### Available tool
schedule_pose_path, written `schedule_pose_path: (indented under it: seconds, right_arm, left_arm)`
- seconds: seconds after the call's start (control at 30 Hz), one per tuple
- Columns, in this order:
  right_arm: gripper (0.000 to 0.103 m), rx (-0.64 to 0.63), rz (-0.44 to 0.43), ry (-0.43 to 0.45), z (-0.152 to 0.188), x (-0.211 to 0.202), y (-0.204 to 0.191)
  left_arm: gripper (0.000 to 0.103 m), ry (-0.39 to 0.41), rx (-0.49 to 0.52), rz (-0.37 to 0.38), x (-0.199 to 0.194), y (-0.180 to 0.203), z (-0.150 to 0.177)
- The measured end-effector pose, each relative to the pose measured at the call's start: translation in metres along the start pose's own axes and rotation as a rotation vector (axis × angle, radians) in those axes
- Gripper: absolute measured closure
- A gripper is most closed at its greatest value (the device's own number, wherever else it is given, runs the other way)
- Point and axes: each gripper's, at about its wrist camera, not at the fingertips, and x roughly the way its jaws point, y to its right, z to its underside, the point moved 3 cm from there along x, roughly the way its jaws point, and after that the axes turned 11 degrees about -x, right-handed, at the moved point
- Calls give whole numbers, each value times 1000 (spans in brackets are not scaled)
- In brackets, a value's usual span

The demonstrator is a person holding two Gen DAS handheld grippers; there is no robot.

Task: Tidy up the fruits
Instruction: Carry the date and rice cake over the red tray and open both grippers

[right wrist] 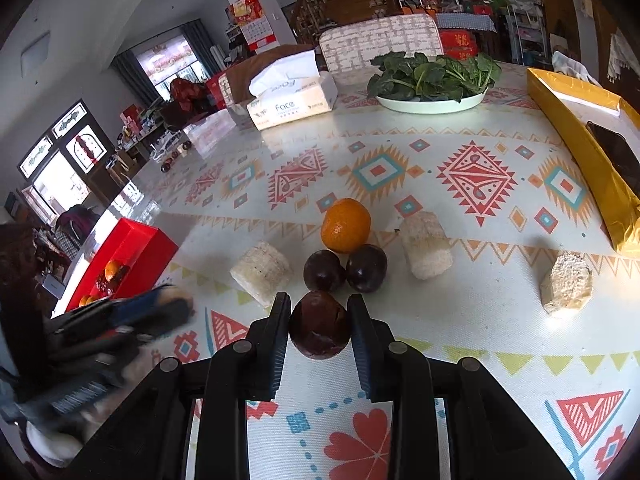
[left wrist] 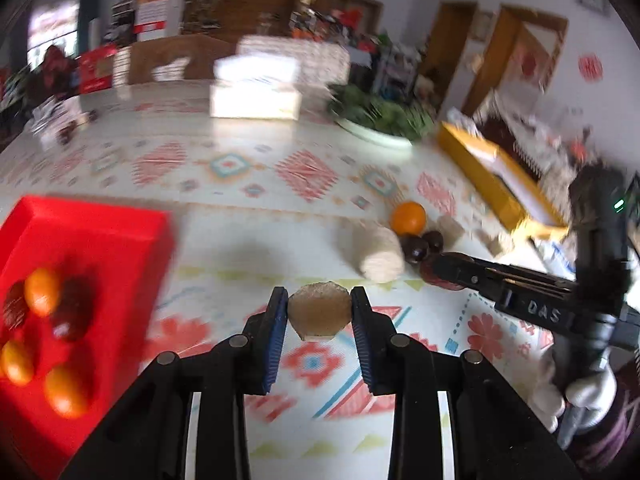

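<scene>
My left gripper (left wrist: 319, 312) is shut on a pale sugarcane chunk (left wrist: 319, 315), held above the table right of the red tray (left wrist: 92, 240). The tray holds several oranges (left wrist: 42, 291) and dark passion fruits (left wrist: 72, 308). My right gripper (right wrist: 319, 322) is shut on a dark passion fruit (right wrist: 319, 325), low over the table. Just beyond it lie two more passion fruits (right wrist: 324, 270) (right wrist: 366, 268) and an orange (right wrist: 346, 225). Sugarcane chunks lie at left (right wrist: 260, 272), right (right wrist: 426, 250) and far right (right wrist: 566, 282). The left gripper (right wrist: 168, 300) shows blurred at left.
A tissue box (right wrist: 292, 102), a plate of green leaves (right wrist: 434, 102) and a long yellow box (right wrist: 580, 136) with a phone on it stand at the table's far and right sides. The red tray (right wrist: 120, 256) sits at the left table edge.
</scene>
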Motion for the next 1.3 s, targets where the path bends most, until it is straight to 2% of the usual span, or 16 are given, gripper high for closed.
schedule_pose_path:
  seconds: [0.1,0.27,0.4,0.5,0.63,0.77,0.9,0.97,1.17,1.3]
  right_arm:
    - [71,29,-65,18,-4,-5,-6]
    - [71,47,-171,31,-15,-10,-36]
    - [71,-28,-223,13,-29,-3,-86]
    - [71,-98,-270,-2,-39,7,-132]
    - [71,-171,-326,-29,-46,24,-182]
    - [71,-225,-355,-82,-46,53,-225]
    - [71,-280,-374,-127,-36,74,-257]
    - [71,-319,-367,-145,-31,82,-272]
    - [69,-383,-345,-161,-21,94,-294]
    - [56,-398,-329,-134,-21,84,-293]
  left_arm:
    - [72,49,-60,-28,-34,-37,-2]
    - [72,127,-161,-131,-78,-105,-1]
    - [72,161,-266,-200,-100,-159,5]
    - [72,153,-309,-243,-102,-185,12]
    - [72,122,-306,-278,-95,-196,18]
    - [71,121,-296,-275,-97,-197,21]
    - [49,175,-320,-260,-116,-203,18]
    - [47,203,-341,-257,-125,-207,16]
    - [45,259,-407,-261,-145,-225,15]
    - [45,275,-424,-256,-151,-225,16]
